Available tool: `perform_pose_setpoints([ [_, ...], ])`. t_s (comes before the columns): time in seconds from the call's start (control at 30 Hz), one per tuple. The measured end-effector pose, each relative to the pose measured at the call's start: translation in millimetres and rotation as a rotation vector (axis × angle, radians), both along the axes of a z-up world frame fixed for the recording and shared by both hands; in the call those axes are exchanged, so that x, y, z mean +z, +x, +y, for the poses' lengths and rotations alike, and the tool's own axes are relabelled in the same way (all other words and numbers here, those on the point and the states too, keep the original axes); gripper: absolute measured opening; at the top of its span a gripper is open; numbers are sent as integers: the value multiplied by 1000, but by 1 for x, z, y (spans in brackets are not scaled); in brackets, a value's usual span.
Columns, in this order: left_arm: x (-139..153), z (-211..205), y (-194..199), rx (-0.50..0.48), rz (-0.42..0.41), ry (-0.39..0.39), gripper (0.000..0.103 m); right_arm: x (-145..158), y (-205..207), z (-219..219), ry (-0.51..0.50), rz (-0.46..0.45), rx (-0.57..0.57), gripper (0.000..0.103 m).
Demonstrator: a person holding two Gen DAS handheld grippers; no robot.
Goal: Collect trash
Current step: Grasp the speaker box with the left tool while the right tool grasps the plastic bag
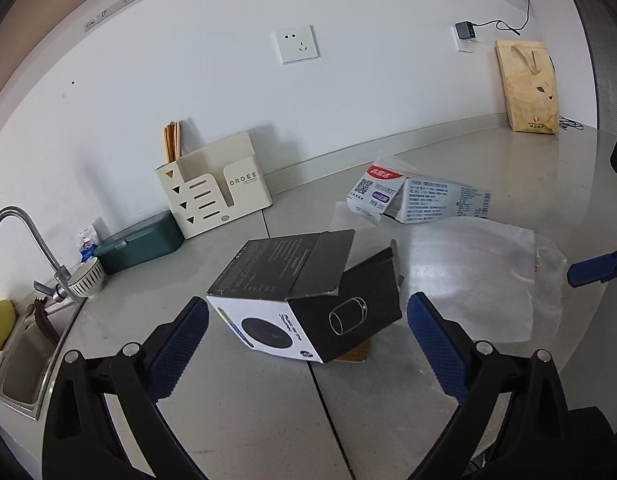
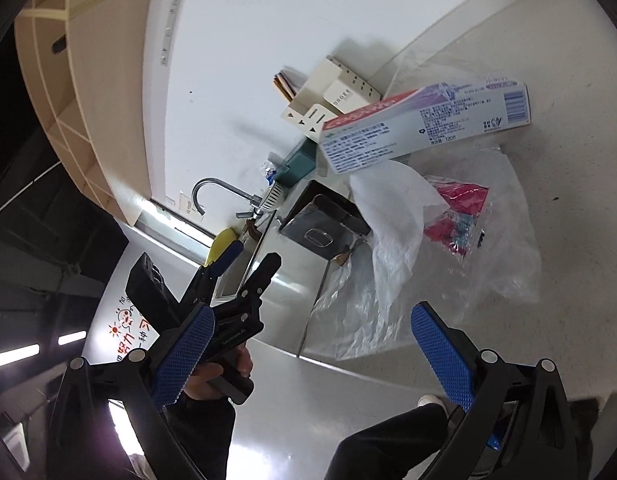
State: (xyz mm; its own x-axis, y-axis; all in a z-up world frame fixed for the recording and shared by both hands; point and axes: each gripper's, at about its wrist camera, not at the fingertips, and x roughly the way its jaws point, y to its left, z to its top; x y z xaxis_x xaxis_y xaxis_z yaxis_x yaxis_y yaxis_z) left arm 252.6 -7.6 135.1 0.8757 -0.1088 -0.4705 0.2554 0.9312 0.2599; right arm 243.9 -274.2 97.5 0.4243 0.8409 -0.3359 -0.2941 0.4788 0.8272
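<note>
The left hand-held gripper (image 1: 307,328) hovers low, spread wide and empty, facing one black carton (image 1: 308,300) on the worktop (image 1: 236,408) — the right hand-held gripper (image 2: 310,354), tilted, gapes empty beside one clear plastic bag (image 2: 460,248).

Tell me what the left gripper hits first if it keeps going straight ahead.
Probably the black-and-white cardboard box: it lies on the counter between the open left gripper fingers, just ahead. Depth is uncertain.

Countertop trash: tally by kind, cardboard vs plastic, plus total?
Cardboard boxes: 2, the black-and-white speaker box and the toothpaste box.
Clear plastic bags: 1 for certain, the clear plastic bag; whether it is more than one sheet cannot be told.
Total: 3
</note>
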Motion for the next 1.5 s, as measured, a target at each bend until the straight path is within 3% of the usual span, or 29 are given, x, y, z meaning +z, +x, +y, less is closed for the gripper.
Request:
perform_pose_setpoints([
  [0.3, -8, 3, 32, 1, -57, 75, 97, -19, 34, 7, 66, 74, 15, 99],
  [0.57, -5, 4, 41, -55, -75, 91, 67, -13, 34, 14, 83, 69, 42, 95],
  [0.77, 1, 5, 45, -96, -84, 88, 44, -7, 31, 18, 45, 61, 50, 64],
  [0.83, 1, 6, 48, -110, -72, 87, 36, -5, 31, 22, 4, 54, 43, 42],
  [0.9, 2, 7, 50, -129, -69, 87, 17, -5, 32, 26, -31, 50, 39, 22],
  [0.93, 3, 7, 50, -138, -68, 90, 15, -6, 33, 27, -42, 51, 39, 13],
  [1.0, 3, 7, 50, -151, -72, 95, 9, -8, 34, 30, -55, 57, 37, 8],
  [1.5, 22, 29, 34, -131, -127, 17, 5, 13, 21, 38, -22, -2, 52, 7],
])
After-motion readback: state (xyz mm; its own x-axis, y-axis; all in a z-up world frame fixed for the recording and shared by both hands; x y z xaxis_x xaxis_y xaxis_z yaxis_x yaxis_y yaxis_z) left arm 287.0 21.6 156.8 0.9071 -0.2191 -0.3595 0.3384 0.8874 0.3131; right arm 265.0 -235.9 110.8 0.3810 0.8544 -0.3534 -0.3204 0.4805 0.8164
